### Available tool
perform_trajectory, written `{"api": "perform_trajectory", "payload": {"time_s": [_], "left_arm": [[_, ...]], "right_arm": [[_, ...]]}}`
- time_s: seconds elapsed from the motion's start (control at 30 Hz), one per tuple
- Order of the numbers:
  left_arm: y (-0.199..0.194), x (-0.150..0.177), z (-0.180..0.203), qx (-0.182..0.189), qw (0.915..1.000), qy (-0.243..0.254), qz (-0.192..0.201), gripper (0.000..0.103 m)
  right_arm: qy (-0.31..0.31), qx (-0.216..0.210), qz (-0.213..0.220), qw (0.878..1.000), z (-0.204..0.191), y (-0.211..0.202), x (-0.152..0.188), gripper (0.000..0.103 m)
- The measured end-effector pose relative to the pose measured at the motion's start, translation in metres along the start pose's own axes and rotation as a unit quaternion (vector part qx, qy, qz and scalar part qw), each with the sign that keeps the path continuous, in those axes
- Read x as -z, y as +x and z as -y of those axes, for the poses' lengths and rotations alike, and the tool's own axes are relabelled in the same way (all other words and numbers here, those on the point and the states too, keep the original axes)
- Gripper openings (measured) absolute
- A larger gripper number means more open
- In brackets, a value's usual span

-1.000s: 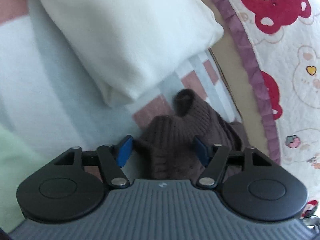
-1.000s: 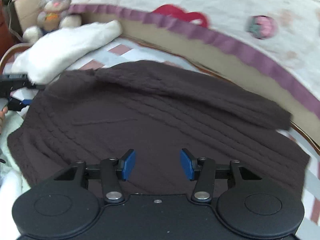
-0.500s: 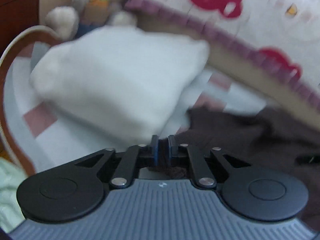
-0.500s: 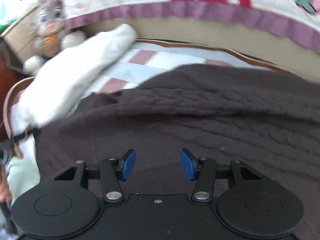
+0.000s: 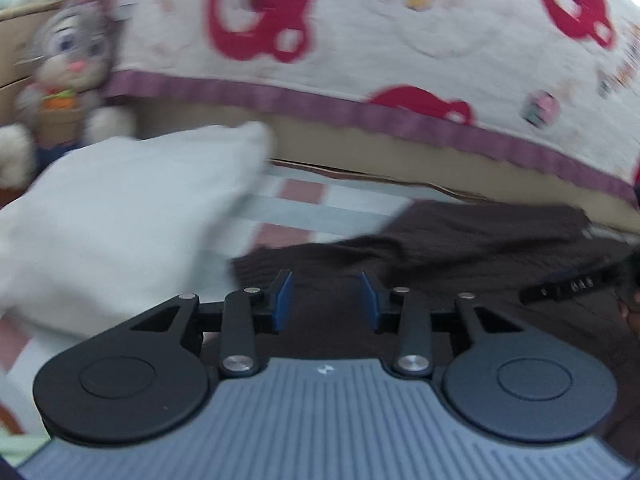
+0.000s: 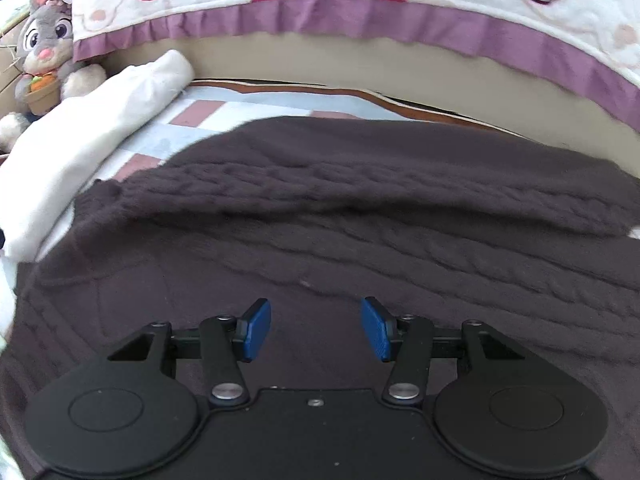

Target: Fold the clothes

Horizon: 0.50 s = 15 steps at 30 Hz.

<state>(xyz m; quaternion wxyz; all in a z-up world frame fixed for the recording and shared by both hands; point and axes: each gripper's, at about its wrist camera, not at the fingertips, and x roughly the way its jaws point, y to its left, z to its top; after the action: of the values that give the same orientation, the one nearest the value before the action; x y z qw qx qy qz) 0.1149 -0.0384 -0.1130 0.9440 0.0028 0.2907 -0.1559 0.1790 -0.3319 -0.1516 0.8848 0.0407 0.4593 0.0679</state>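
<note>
A dark brown cable-knit sweater (image 6: 360,216) lies spread on the striped bed sheet, with a folded ridge across its far part. My right gripper (image 6: 316,328) is open and empty, low over the sweater's near half. In the left wrist view the sweater (image 5: 460,244) lies ahead and to the right. My left gripper (image 5: 326,300) is open and empty, just above the sweater's left edge. The right gripper's dark body (image 5: 568,284) shows at the right edge of that view.
A folded white garment (image 5: 120,208) lies left of the sweater, also in the right wrist view (image 6: 92,136). A plush rabbit (image 6: 44,52) sits at the far left. A bear-print quilt with a purple border (image 6: 400,24) hangs along the back.
My left gripper shut on the sweater's end half a second ago, and now it is open and has let go. The sweater edge lies flat. My right gripper stayed open.
</note>
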Motion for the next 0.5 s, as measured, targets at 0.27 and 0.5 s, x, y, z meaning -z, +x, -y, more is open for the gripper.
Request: {"api": "perform_trajectory", "payload": {"time_s": [0.27,0.5], "left_arm": [[0.064,-0.012,0.059,-0.001,0.9911,0.131,-0.021,0.042],[0.12,-0.025,0.093,-0.004,0.9725,0.229,-0.043,0.055]], "right_arm": [[0.096,0.038,0.023,0.994,0.079,-0.012,0.001,0.056],[0.187,0.084,0.076,0.976,0.167,-0.011,-0.02,0.057]]}}
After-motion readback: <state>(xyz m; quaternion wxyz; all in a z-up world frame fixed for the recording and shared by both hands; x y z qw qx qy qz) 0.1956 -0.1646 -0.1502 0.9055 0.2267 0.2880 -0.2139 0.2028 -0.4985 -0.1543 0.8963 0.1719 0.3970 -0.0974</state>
